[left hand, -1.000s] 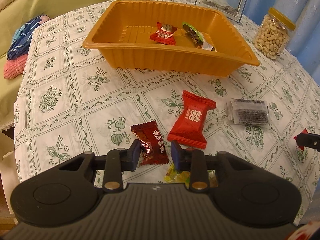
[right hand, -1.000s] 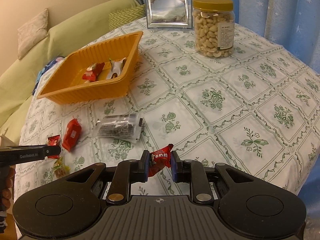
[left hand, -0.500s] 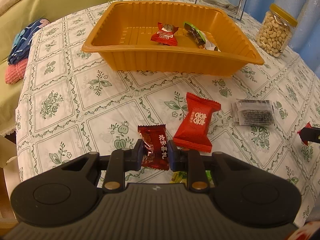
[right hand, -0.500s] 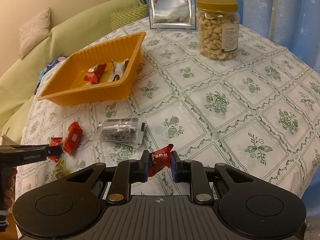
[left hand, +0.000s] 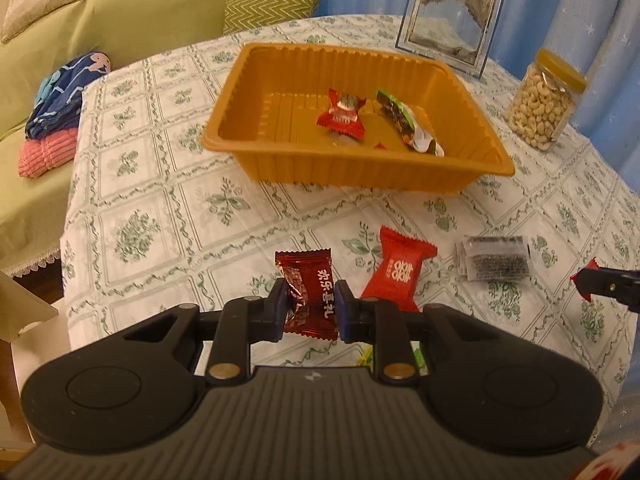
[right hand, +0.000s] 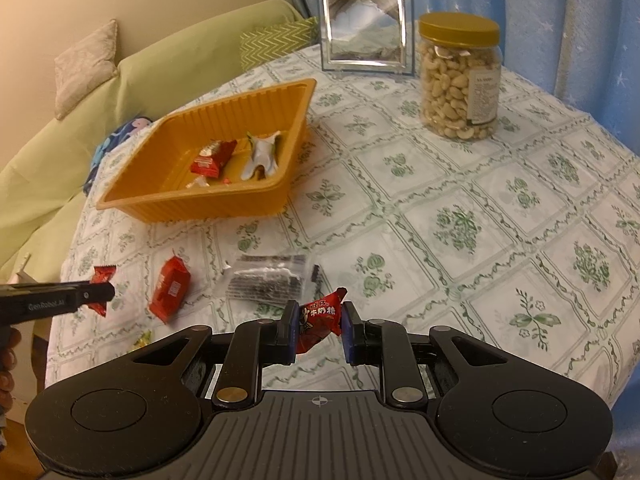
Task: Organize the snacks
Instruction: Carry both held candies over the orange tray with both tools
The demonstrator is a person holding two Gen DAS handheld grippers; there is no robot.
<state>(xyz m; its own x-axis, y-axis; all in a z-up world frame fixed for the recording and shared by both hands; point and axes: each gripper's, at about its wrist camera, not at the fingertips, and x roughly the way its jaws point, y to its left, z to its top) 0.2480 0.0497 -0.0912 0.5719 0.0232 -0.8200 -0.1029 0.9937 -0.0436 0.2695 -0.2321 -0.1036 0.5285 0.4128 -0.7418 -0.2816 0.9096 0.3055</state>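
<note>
the left gripper [left hand: 310, 311] pinches a light, crinkly dark red candy [left hand: 309, 294] across its middle, the orange tray [left hand: 280, 160] at twelve o'clock, while the right gripper [right hand: 319, 330] clamps a red milk candy [right hand: 318, 320].

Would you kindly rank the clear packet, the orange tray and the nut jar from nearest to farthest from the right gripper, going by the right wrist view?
1. Clear packet: on the cloth just ahead of the right gripper, slightly left.
2. Orange tray: farther back, to the left.
3. Nut jar: farthest, back right beside the picture frame.
</note>
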